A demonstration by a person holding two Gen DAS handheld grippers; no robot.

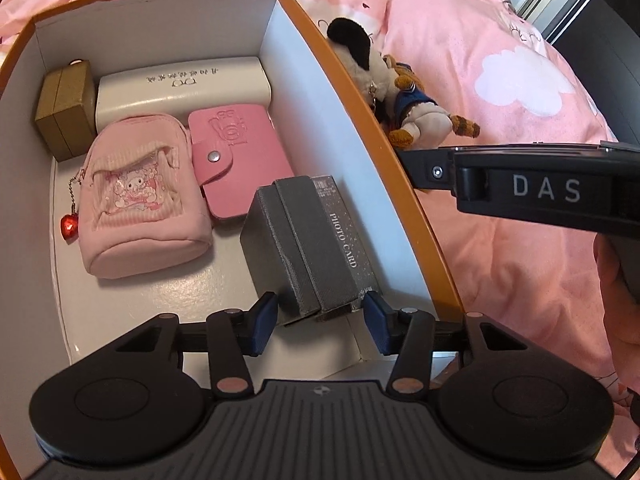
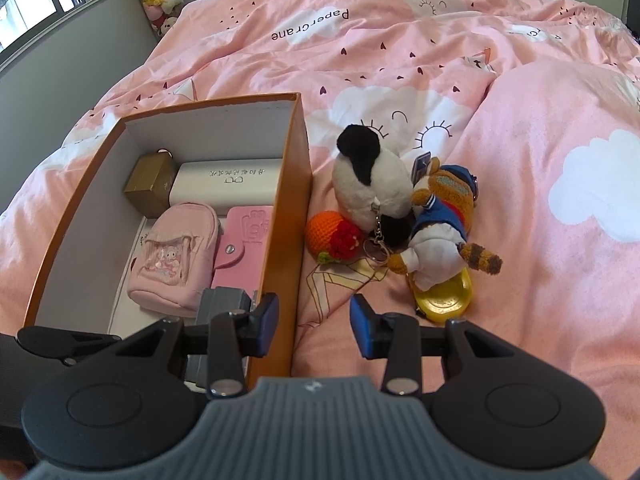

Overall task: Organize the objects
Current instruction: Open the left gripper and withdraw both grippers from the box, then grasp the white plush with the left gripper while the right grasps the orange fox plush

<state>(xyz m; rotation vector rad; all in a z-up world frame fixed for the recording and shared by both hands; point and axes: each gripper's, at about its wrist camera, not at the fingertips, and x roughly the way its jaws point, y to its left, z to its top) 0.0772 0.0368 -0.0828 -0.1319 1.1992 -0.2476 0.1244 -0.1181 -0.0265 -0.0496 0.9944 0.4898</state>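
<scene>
Left wrist: left tongs spread beside the grey photo card box, not pinching — box sits at the orange box's near right wall, placing step looks done.

Right wrist: right tongs spread, empty; next — plush toys on the pink bed.

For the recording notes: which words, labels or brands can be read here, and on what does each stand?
"PHOTO CARD": grey box between the left claw's fingers.
"DAS": right claw's body.
"Papercrane": pink duvet.
White case: a printed line, unreadable.
Pink card holder: embossed design, unreadable.
</scene>
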